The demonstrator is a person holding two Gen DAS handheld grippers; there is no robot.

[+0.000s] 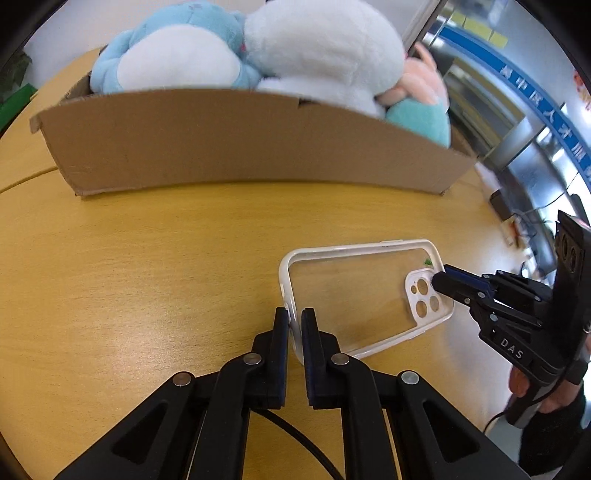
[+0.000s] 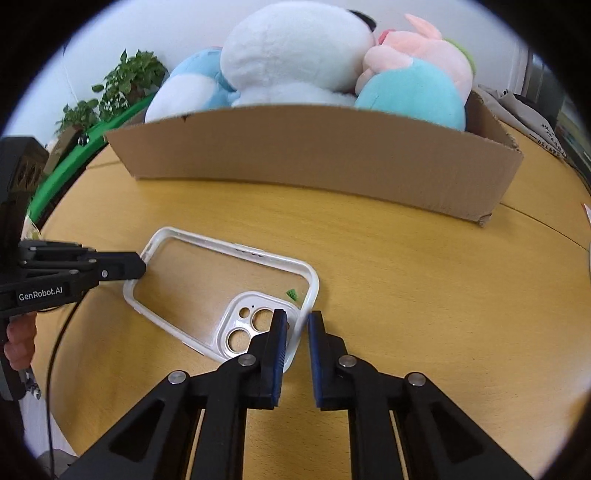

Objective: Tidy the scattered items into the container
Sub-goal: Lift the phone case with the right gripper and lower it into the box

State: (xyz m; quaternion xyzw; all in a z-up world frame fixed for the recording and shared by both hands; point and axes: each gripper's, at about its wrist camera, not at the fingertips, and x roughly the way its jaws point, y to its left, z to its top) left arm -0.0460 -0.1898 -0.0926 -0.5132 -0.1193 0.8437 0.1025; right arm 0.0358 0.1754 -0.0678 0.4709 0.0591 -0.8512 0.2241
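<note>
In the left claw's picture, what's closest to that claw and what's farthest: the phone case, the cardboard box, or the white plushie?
1. Phone case: nearest, its white rim sits between the left claw fingers, just right of centre.
2. Cardboard box: farther back across the table, spanning the middle.
3. White plushie: farthest, inside the box behind its front wall, top right.

A round light-wood table (image 2: 424,280) with a thin seam across its top fills the foreground under soft, even light. Behind it stands a white wall (image 2: 177,26), with leafy potted plants (image 2: 122,81) at the left. A blue banner (image 1: 517,92) with white characters runs along glass partitions.
</note>
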